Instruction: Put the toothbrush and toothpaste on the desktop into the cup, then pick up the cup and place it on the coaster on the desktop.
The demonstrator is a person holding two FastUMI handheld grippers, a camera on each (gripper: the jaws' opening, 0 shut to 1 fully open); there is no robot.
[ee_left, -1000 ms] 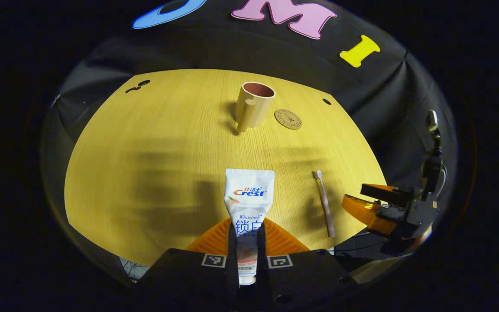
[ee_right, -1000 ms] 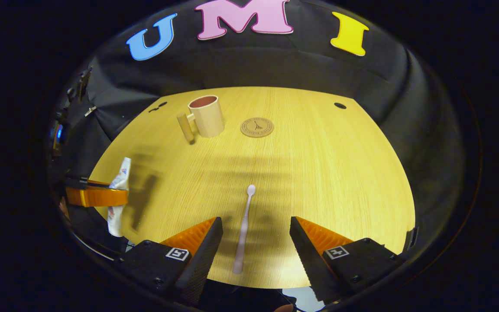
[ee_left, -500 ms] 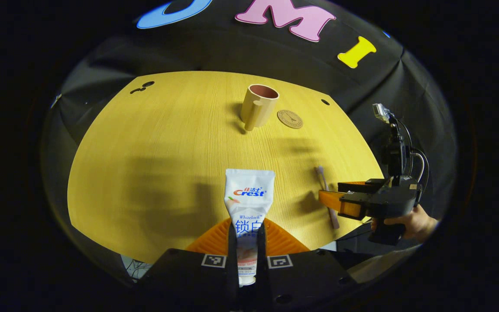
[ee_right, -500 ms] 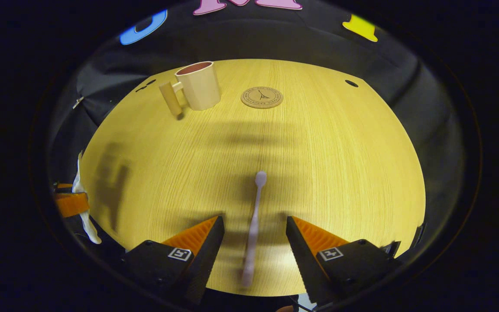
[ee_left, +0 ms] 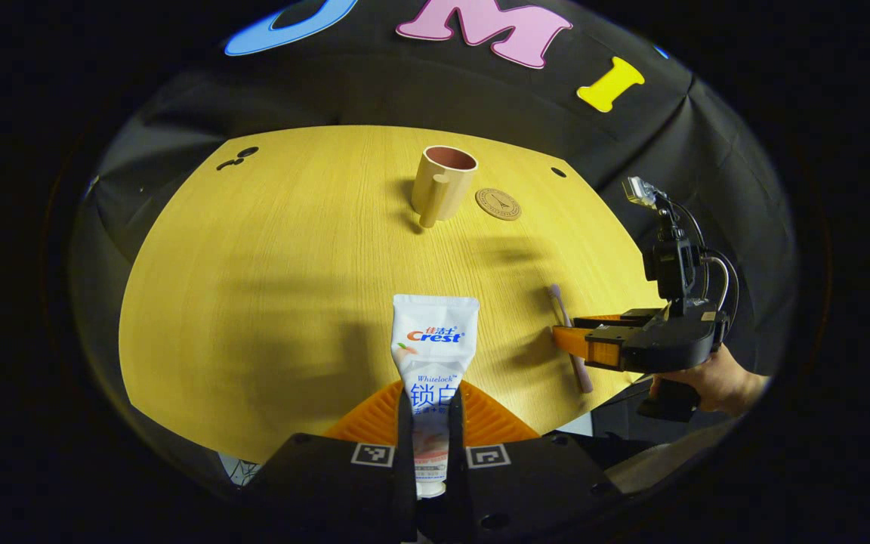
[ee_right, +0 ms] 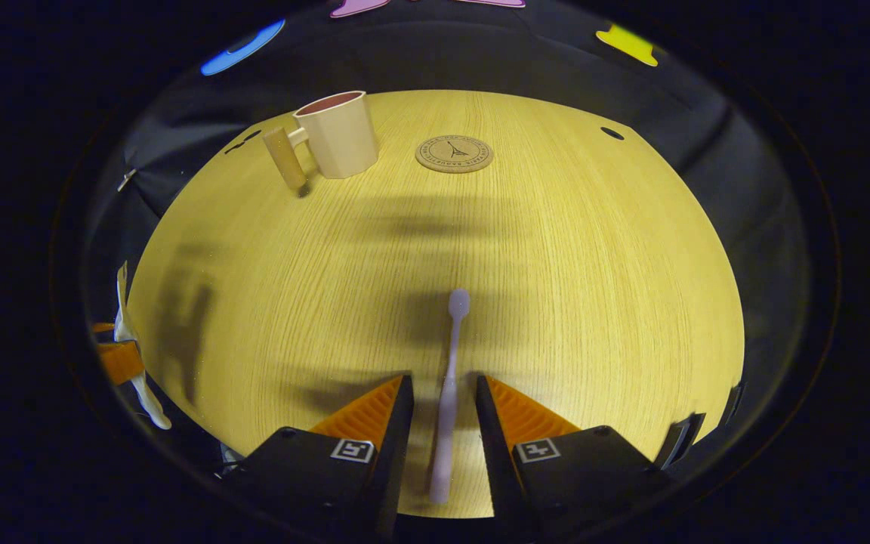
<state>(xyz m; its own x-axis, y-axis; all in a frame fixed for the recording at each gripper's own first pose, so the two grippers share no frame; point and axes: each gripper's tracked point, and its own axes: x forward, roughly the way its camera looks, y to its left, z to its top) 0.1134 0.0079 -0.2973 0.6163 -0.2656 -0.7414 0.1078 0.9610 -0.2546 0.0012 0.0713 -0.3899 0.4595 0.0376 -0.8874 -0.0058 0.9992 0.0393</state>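
In the left gripper view the left gripper is pinched on the lower part of the toothpaste; both fingers press its sides, and the tube's cap end sinks between them into the dark gripper body, so that end is hard to make out. The tube's crimped upper end stands clear above the desktop, pointing toward the cup.

In the right gripper view the right gripper has its fingers drawn in close on either side of the toothbrush handle. A thin gap seems to remain on each side, and the handle there is blurred, so whether they touch it yet cannot be told. The toothbrush lies flat on the desktop with its head toward the cup. Its tail end sits low between the fingers near the desktop's near edge.

From the left gripper view, the right gripper is held level at the desktop's edge, nearer than the cup and to its right, by a hand partly cut off in the dark. Its fingers overlap the toothbrush handle there.

The cup stands upright on the far part of the desktop, handle toward the viewer. The coaster lies just right of the cup, apart from it.

At the left rim of the right gripper view, nearer than the cup, a sliver of the toothpaste shows, mostly cut off.
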